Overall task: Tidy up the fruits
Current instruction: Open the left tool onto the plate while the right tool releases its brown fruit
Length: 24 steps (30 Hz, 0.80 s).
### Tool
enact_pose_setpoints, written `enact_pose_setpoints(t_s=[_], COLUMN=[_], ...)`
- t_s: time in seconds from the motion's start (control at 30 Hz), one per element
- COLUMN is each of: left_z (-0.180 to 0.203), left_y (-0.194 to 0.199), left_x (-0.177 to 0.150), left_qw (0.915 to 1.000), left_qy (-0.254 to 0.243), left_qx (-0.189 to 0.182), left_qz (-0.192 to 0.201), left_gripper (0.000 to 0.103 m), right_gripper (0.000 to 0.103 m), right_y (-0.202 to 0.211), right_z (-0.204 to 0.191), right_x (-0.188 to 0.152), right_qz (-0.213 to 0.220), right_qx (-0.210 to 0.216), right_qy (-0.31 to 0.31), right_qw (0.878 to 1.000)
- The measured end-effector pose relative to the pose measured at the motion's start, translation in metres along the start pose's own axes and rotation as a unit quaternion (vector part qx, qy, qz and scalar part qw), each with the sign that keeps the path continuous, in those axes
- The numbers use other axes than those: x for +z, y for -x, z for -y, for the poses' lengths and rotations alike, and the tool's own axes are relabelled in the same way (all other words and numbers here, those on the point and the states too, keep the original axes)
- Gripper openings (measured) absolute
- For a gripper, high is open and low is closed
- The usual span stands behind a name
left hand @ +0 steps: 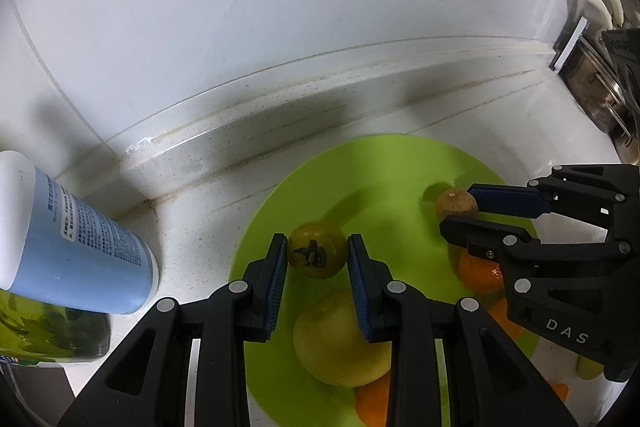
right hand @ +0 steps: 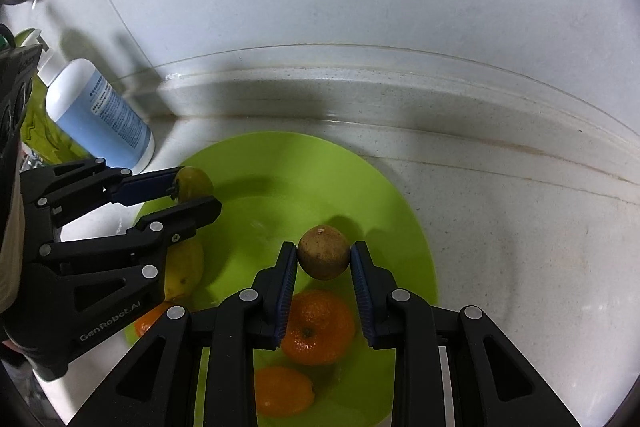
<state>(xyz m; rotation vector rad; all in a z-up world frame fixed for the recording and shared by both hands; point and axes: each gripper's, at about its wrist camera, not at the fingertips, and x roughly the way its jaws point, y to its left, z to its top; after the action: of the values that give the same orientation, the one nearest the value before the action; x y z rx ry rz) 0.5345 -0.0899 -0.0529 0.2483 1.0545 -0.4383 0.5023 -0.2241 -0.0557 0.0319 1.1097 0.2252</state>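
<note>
Left claw: left gripper (left hand: 318,253) clamped narrow on a small green-brown fruit with a dark calyx (left hand: 317,254), blue pads touching both flanks, held above the green plate (left hand: 384,155).
Right claw: right gripper (right hand: 324,259) clamped narrow on a small round brown fruit (right hand: 323,257), pads on its two sides, likewise over the plate.
Fruit already down: a large yellow-green fruit (left hand: 340,339) and orange citrus (right hand: 318,327) on the plate's near half; a smaller orange one (right hand: 282,389) nearer the rim.
Free space: bare far half of the plate, ahead of both claws.
Slip risk: both held fruits round and smooth, gripped near their widest line only; a tilt or loosening likely to squirt one out.
Roll risk: shallow plate with a low rim; a fruit released from height likely to bounce, roll across and escape onto the speckled counter (right hand: 500,227).
Knock-on risk: brown fruit hanging just above the orange citrus; dropped there, likely to glance off and scatter the pile.
Collision risk: both claws close together over one plate; fingers apt to clash if brought down at once.
Bystander: blue-and-white bottle (right hand: 100,115) just beside the plate's left edge, open to a nudge from the left claw.
Squeeze risk: soft skin under hard pads, bruising probable if pressed further.
</note>
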Motion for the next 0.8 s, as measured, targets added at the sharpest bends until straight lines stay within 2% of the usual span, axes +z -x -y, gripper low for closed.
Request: enact_pose_setpoints(t_s=[0.07,0.33,0.47,0.7,0.8], left_z=[-0.001,0.002,0.003,0.010,0.020], left_y=[0.001,0.013,0.028,0.081,0.102], left_x=[-0.001,-0.006,-0.009,-0.023,-0.033], left_qw=[1.0000,0.9999,0.9997,0.9975,0.9962], left_qy=[0.002,0.000,0.001,0.008,0.004], left_qx=[-0.004,0.003,0.001,0.005,0.009], left_qz=[0.000,0.012,0.023,0.070,0.086], left_gripper=[0.038,0.040,0.043,0.059,0.063], right_gripper=[0.029,0.029,0.029,0.031,0.039], right_y=[0.001,0.010,0.028,0.074,0.091], right_z=[0.000,-0.006,-0.007,-0.010,-0.018], right_x=[0.000,-0.002,-0.005,-0.020,-0.030], right_qz=[0.001,0.008,0.027,0.070,0.092], right_qx=[-0.005,-0.004,-0.003,0.001,-0.003], right_qy=[-0.001,0.010,0.011,0.007,0.004], right_qw=[1.000,1.000,1.000,0.998,0.996])
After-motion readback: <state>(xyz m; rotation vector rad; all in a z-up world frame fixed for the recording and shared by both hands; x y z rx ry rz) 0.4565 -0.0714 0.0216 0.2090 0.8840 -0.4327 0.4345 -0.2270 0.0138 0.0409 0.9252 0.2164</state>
